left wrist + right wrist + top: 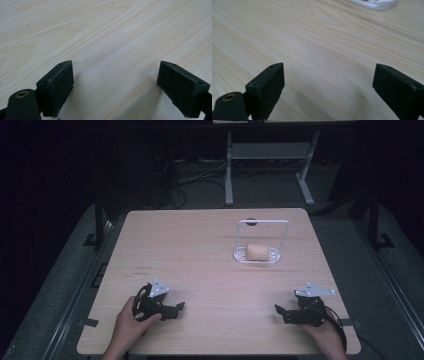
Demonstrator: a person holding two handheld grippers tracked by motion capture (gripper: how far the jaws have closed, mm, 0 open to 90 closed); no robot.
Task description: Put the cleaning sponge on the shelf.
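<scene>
L gripper (pixel 176 308) & R gripper (pixel 280 310) jaws apart, low over table (pixel 200 270).

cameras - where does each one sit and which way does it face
High view: above the person's side, looking forward and down on the table; shows both hands, left gripper, right gripper, and a bun on a rack.
Left gripper view: rides the left gripper, low over bare wood; jaws apart.
Right gripper view: rides the right gripper, facing the rack's base; jaws apart.
Shared: high and right gripper views both show the rack.
</scene>
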